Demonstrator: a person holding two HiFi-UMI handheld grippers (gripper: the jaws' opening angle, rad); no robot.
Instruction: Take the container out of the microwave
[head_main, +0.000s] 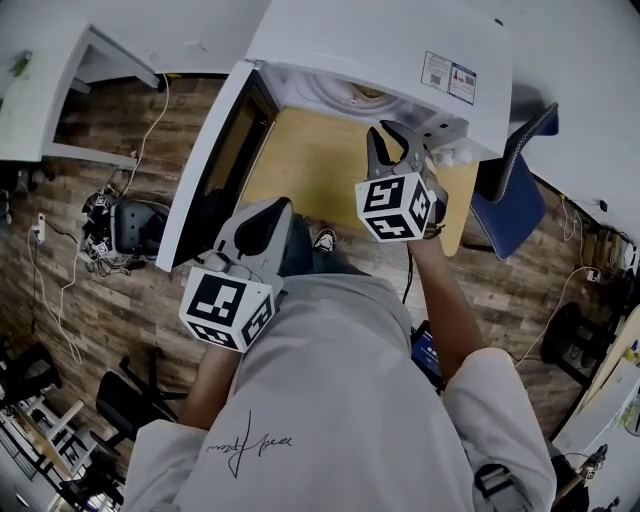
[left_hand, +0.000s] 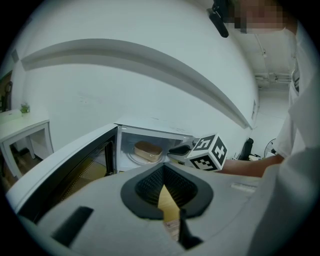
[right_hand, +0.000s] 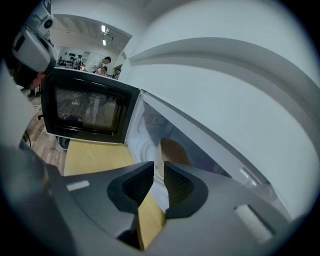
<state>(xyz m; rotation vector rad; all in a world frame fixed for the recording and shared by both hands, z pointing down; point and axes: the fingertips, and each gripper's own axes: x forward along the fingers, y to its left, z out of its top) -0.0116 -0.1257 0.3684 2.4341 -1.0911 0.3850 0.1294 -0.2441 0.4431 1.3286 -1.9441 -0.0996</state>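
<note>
Inside microwave (right_hand: 150, 127), container (right_hand: 176, 149) partly behind R gripper (right_hand: 159, 172).

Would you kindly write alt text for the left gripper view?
An open white microwave holds a tan container inside, with the right gripper at its opening. The left gripper, jaws together and empty, fills the foreground.

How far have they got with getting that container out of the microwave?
Done: the microwave door stands open. In hand: the right tool is at the opening, jaws apart with nothing between them, pointed at the container. Left to do: grip the container, which sits inside, and lift it out. The left tool hangs back, shut and empty.
</note>
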